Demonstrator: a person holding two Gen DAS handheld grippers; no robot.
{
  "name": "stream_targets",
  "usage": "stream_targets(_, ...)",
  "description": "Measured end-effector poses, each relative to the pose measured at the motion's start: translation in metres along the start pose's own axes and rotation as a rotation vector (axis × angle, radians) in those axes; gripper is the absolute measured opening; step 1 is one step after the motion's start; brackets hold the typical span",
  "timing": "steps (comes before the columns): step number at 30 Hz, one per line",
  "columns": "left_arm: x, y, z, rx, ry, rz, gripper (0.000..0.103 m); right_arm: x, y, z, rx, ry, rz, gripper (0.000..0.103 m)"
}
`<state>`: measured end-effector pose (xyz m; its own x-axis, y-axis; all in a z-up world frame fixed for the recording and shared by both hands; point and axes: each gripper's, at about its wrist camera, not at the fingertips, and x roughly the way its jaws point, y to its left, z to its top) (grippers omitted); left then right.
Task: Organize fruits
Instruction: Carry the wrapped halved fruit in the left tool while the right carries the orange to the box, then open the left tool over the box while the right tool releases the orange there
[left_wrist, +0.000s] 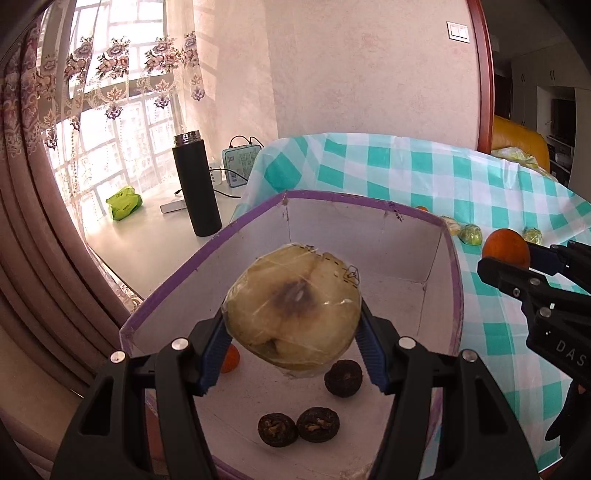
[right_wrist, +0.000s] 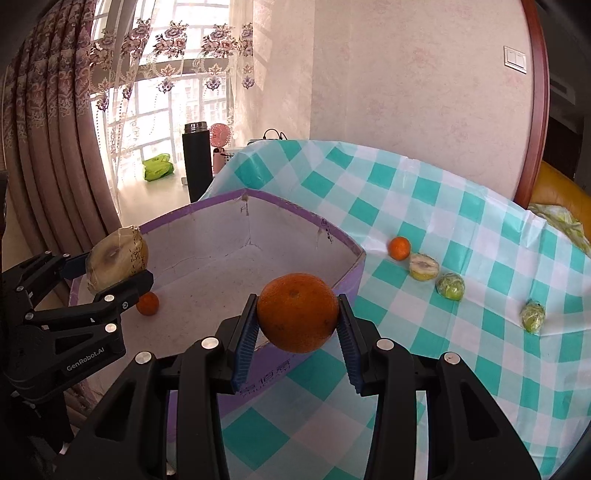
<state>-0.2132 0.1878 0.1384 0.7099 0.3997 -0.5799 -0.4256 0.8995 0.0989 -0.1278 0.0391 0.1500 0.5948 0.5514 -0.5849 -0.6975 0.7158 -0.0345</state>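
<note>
Fruits: two are in the grippers and held above the purple-rimmed cardboard box (right_wrist: 347, 275); more lie loose on the checked tablecloth (right_wrist: 461, 236).
Left gripper (left_wrist: 293, 321): clenched on a plastic-wrapped cut pale fruit (left_wrist: 293, 306), blue pads pressing both sides, held over the box interior.
Right gripper (right_wrist: 297, 317): clenched on a large orange (right_wrist: 297, 312), held over the box's near wall, at its right end.
Why held so: both fruits are carried high enough to clear the rim, which suggests they are meant to go down into the box.
Box contents: three dark wrinkled fruits (left_wrist: 312, 413) on the white floor and one small tangerine (right_wrist: 147, 303) near the left wall; most of the floor is bare.
Outside the box: a second tangerine (right_wrist: 399, 248), a halved pale fruit in wrap (right_wrist: 424, 266) and two wrapped greenish fruits (right_wrist: 450, 287) on the cloth to the right, well apart from the box.
Beyond the table: a black flask (left_wrist: 197, 184) and a green packet (left_wrist: 123, 203) on the windowsill.
Progress: judged partway, since several fruits are not yet boxed.
Risk: the wrap may be slippery in the pads.
</note>
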Motion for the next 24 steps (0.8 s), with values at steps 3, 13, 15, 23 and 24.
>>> stream_targets(3, 0.013, 0.013, -0.001, 0.022, 0.043, 0.015, 0.062, 0.021, 0.012, 0.01, -0.039, 0.042, 0.02, 0.041)
stream_targets(13, 0.082, 0.037, -0.003, 0.107, 0.358, -0.079, 0.062, 0.12, 0.031, 0.027, -0.127, 0.385, 0.074, 0.042)
stream_targets(15, 0.088, 0.034, -0.003, 0.168, 0.39, -0.075, 0.062, 0.133, 0.037, 0.027, -0.163, 0.439, 0.068, 0.042)
stream_targets(23, 0.113, 0.023, -0.004, 0.302, 0.522, -0.096, 0.062, 0.156, 0.049, 0.031, -0.299, 0.555, -0.011, 0.042)
stream_targets(24, 0.116, 0.023, -0.004, 0.304, 0.531, -0.096, 0.062, 0.159, 0.051, 0.03, -0.317, 0.565, -0.022, 0.042)
